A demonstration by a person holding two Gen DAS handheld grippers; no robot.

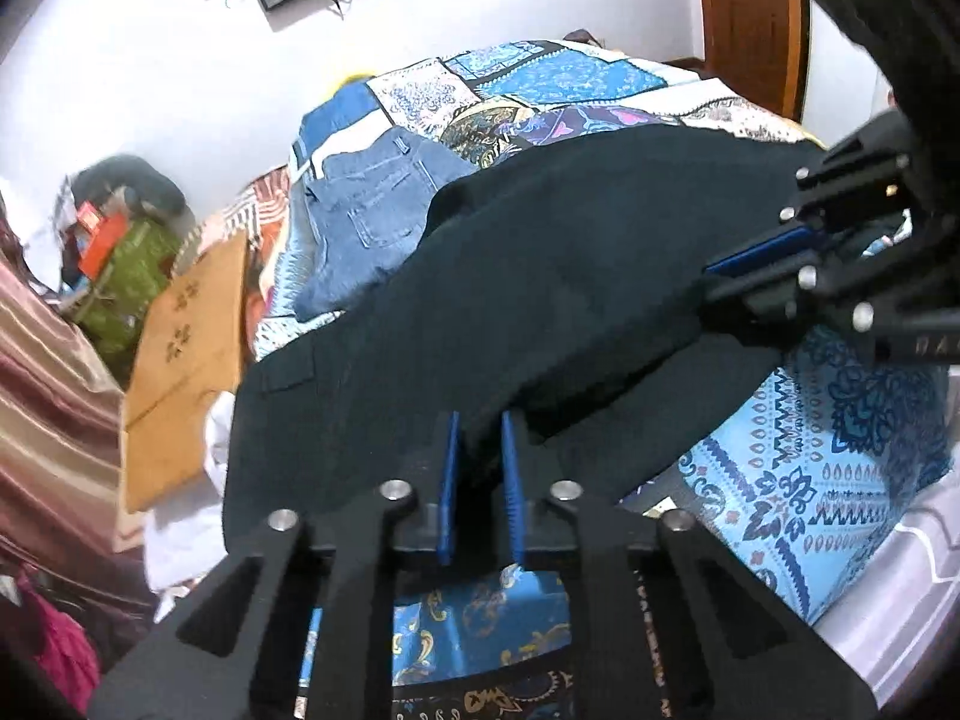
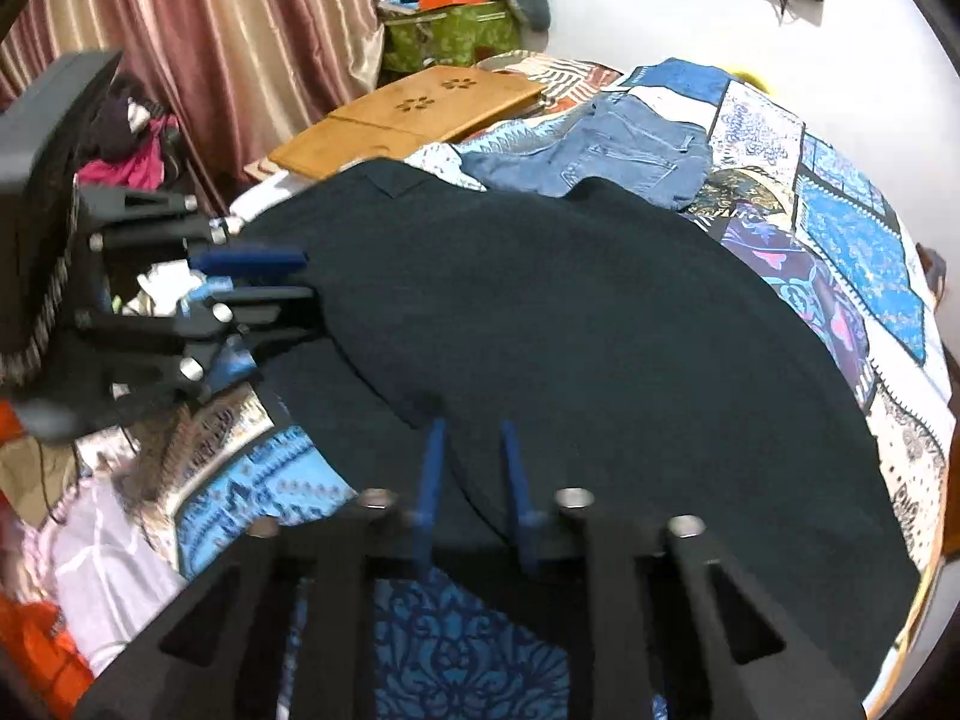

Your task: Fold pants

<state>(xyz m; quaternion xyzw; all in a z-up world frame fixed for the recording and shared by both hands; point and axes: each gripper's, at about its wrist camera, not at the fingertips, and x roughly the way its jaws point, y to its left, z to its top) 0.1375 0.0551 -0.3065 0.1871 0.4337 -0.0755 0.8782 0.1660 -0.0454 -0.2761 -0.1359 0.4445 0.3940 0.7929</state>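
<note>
Dark navy pants lie spread over a patterned blue bedspread; they also fill the right wrist view. My left gripper is shut on the near edge of the pants, with cloth between its blue pads. It also shows at the left of the right wrist view. My right gripper is shut on the pants' near edge too. It shows at the right of the left wrist view. The held edge is lifted off the bed.
Folded blue jeans lie further back on the bed. A wooden lap tray leans at the bed's side. A green box with clutter and a striped curtain stand behind. White cloth lies near the bed's edge.
</note>
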